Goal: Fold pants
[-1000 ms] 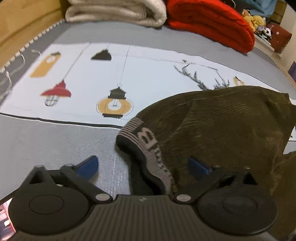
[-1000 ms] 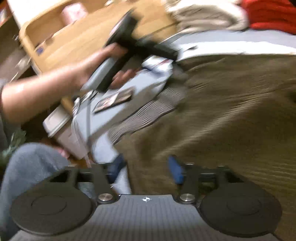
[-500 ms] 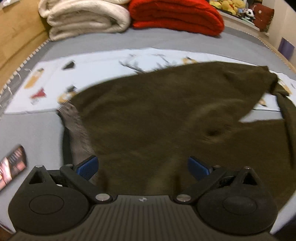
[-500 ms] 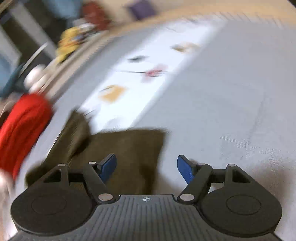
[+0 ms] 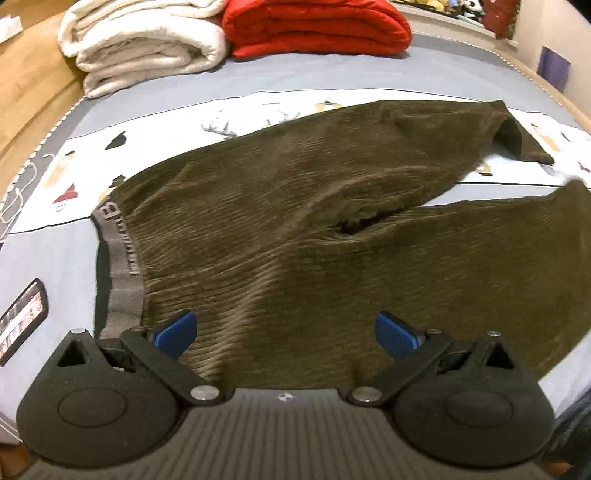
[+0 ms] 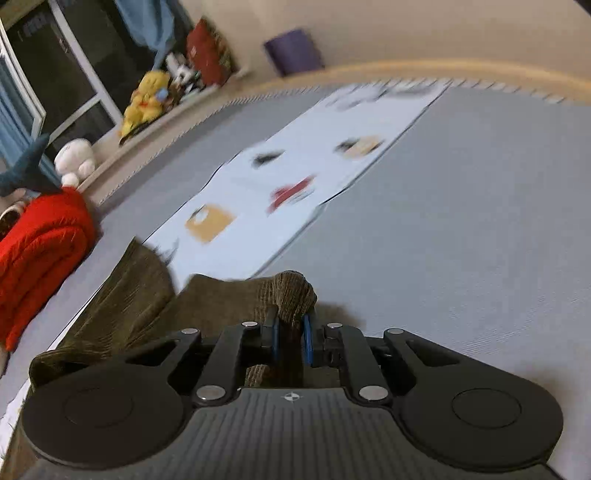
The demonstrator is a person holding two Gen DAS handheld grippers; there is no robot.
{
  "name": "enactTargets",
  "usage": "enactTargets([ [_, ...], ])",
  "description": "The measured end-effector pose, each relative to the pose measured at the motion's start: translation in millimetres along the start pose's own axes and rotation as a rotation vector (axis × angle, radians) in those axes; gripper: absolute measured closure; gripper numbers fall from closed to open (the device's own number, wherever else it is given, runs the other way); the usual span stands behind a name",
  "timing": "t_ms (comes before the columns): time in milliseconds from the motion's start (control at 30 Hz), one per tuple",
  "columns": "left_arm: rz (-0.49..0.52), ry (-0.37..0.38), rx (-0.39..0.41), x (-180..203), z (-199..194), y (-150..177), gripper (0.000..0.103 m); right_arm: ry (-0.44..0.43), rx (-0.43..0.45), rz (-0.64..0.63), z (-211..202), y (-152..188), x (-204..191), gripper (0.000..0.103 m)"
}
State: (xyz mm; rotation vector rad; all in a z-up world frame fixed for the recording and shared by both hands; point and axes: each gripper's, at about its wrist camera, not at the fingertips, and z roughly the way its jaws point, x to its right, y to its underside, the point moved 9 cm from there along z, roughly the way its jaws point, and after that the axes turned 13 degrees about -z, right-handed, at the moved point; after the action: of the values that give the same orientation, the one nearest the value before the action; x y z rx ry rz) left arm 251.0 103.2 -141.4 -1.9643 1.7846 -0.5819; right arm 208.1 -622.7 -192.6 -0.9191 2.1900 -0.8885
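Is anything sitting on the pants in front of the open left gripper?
Nothing visible does. The left gripper hangs open right over the pants, whose cloth is bare. The phone lies apart on the bed.

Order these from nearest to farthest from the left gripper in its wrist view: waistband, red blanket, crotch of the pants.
1. Waistband, just ahead of the left gripper, on its left.
2. Crotch, mid-bed, slightly right.
3. Red blanket, at the far end.
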Motion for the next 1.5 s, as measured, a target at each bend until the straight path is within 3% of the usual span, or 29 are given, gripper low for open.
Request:
enactTargets([
  [100, -0.028, 0.005, -0.021, -9.5, 7.7, 0.8, 0.000, 0.032, -0.040, 0.040, -15.6, 13.0, 54.9, 0.090],
  [200, -0.030, 0.002, -0.033, -9.8, 12.5, 8.1, 0.000, 0.082, -0.143, 0.087, -6.7, 52.6, 91.6, 0.087],
  [233, -0.037, 0.006, -0.040, -9.5, 12.9, 11.4, 0.000, 0.060, -0.096, 0.108, -10.7, 55.1, 93.8, 0.087],
  [300, -0.041, 0.019, -0.051, -9.6, 12.6, 17.7, 0.000, 0.055, -0.069, 0.104, -16.7, 57.8, 90.3, 0.075],
  [400, -0.038, 0.019, -0.049, -11.7, 8.4, 24.7, 0.000, 0.127, -0.061, 0.095, -34.4, 52.3, 91.7, 0.034],
  [467, -0.034, 0.021, -0.041, -13.4, 4.1, 26.4, 0.000, 0.156, -0.001, 0.076, -55.9, 38.4, 88.6, 0.030],
  [533, -0.025, 0.022, -0.024, -14.5, -1.9, 28.1, 0.000, 0.095, 0.038, 0.055, -79.2, 23.7, 71.0, 0.029],
  [733, -0.002, 0.056, 0.023, -6.3, -28.1, 24.7, 0.000, -0.271, 0.071, 0.020, -152.1, -2.1, -46.4, 0.024],
  [900, 0.000, 0.096, 0.073, 1.3, -56.1, 20.2, 0.000, -0.549, -0.018, -0.032, -198.7, 6.7, -154.7, 0.018],
  [1000, 0.007, 0.086, 0.088, -2.2, -63.2, 14.8, 0.000, -0.624, -0.071, -0.110, -204.9, 21.8, -210.2, 0.016],
  [1167, -0.054, 0.076, 0.103, -19.8, -57.7, 0.6, 0.000, -0.592, -0.074, -0.173, -170.0, 31.6, -260.1, 0.016],
  [1300, -0.082, 0.081, 0.089, -21.7, -32.3, -9.1, 0.000, -0.434, -0.030, -0.187, -107.9, 11.3, -250.4, 0.016],
  [1500, -0.048, 0.036, 0.061, -14.2, 24.2, -31.2, 0.000, -0.291, -0.109, -0.082, 18.5, -21.0, -217.1, 0.021],
])
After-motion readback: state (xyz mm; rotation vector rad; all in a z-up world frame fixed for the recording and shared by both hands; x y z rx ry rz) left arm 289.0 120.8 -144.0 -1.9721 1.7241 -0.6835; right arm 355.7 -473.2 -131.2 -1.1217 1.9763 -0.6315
